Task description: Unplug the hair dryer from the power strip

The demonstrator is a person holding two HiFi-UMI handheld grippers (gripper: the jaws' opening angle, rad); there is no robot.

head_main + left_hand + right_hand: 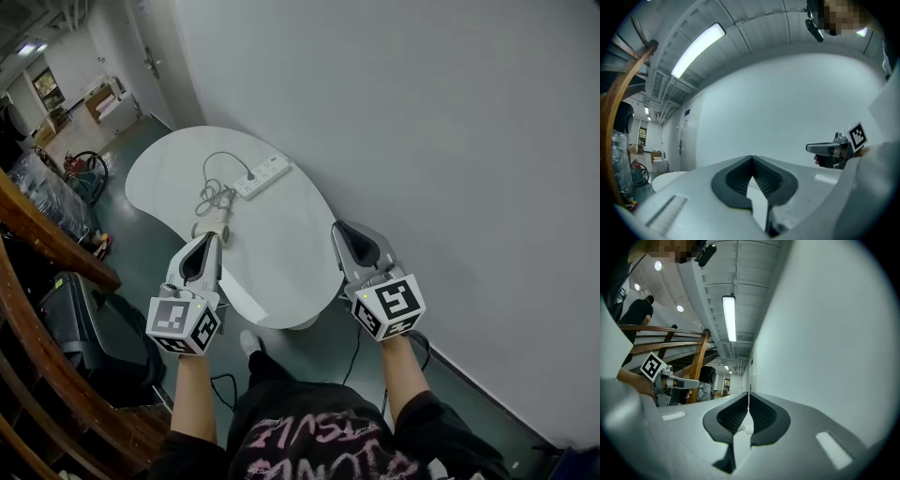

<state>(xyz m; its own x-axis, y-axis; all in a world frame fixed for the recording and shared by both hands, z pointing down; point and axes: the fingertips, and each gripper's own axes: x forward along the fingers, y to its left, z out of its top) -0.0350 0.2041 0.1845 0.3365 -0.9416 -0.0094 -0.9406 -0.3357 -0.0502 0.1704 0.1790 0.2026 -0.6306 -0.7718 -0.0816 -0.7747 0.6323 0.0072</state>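
Observation:
A white power strip (262, 175) lies at the far side of the white curved table (281, 253). A dark plug (250, 175) sits in it, and its grey cord (214, 192) runs in loops to the pale hair dryer (220, 223) lying nearer me. My left gripper (210, 238) hovers just short of the dryer, jaws shut and empty, and covers part of it. My right gripper (339, 228) is held over the table's right edge, also shut and empty. Both gripper views look up at the wall; each shows the other gripper (829, 149) (670, 380) level beside it.
A plain grey wall (422, 141) runs close along the right of the table. A wooden railing (47, 234) and a black case (80, 323) on the floor stand at the left. A person (640, 310) stands in the background behind the railing.

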